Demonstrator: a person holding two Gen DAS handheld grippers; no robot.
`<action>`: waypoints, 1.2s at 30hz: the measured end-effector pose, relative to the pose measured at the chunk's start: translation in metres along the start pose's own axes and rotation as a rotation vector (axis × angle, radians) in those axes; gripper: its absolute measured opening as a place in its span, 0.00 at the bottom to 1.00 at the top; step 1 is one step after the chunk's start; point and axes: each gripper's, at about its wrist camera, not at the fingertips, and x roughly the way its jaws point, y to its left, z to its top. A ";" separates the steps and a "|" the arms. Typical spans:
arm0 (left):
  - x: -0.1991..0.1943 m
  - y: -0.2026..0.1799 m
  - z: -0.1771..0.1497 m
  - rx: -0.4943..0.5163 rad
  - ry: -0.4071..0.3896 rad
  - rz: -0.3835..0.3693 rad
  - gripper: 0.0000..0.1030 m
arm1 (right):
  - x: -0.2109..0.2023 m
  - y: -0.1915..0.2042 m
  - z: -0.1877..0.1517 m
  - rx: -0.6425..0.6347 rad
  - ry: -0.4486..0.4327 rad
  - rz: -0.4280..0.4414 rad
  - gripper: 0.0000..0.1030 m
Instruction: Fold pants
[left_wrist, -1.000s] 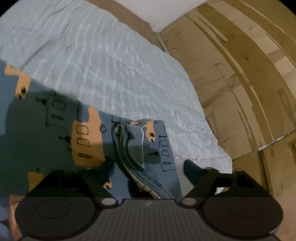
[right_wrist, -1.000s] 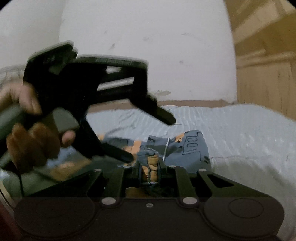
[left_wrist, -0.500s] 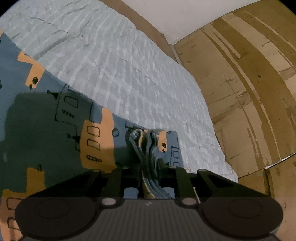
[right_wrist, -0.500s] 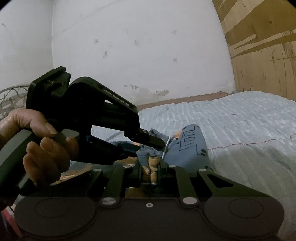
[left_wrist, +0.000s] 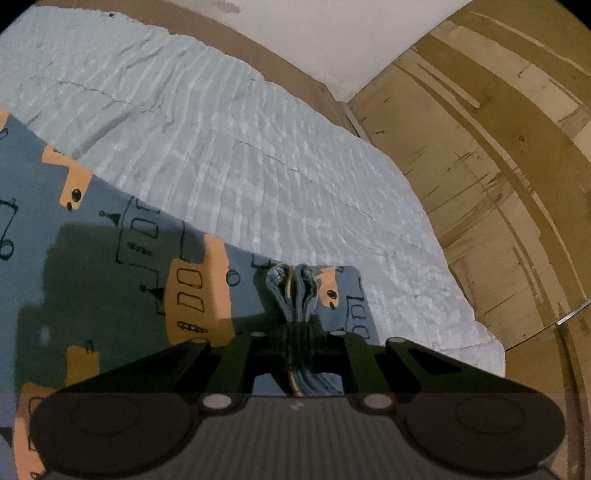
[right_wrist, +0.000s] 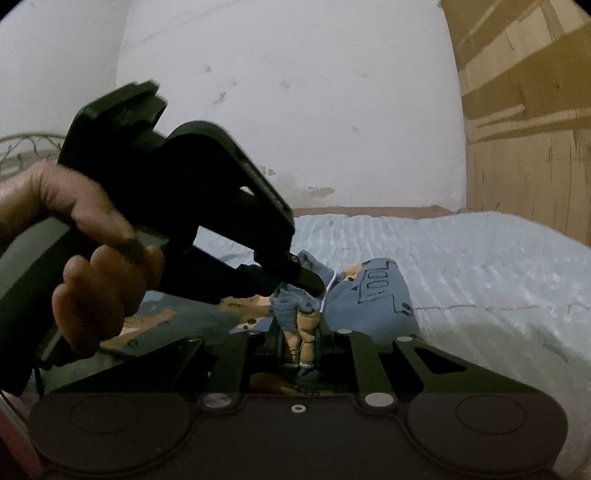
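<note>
Pants (left_wrist: 122, 280): blue-grey with orange patches and black line drawings, spread flat over the pale ribbed bedcover (left_wrist: 258, 155). In the left wrist view, long axis laid from lower left toward centre right, edge of the cloth slanting the same way against the cover; one end out of frame at left, the other stopped at a squared corner just right of the gripper. At that right end, several layers gathered into a bunched ridge and stood up from the flat fabric.

Left gripper (left_wrist: 295, 325): jaws drawn narrow, clamped on that stack of folded layers, edges of the cloth showing between the fingers and above them. Seen from the right wrist view as the black tool (right_wrist: 295, 275) gripped by the left hand (right_wrist: 92, 280), its tips down on the bunch.

Right gripper (right_wrist: 301, 338): jaws likewise narrow, pinched on a roll of blue and orange fabric, just beside the left gripper's tips, nearly touching. Beyond both, a rounded hump of pants (right_wrist: 373, 295) resting on the bedcover (right_wrist: 480, 266), pointed away toward the white wall (right_wrist: 295, 110).

Wooden panelling (left_wrist: 498, 184) along the right of the bed; a brown board (left_wrist: 288, 74) between cover and wall.
</note>
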 end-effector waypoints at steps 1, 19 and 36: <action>0.000 -0.001 0.000 0.002 0.000 0.002 0.10 | -0.001 0.000 -0.001 -0.006 0.000 -0.002 0.16; -0.035 -0.018 0.012 0.087 -0.033 0.014 0.09 | -0.008 0.015 0.019 -0.042 -0.029 -0.015 0.16; -0.123 0.022 0.040 0.132 -0.101 0.132 0.09 | -0.002 0.088 0.052 -0.111 -0.040 0.122 0.16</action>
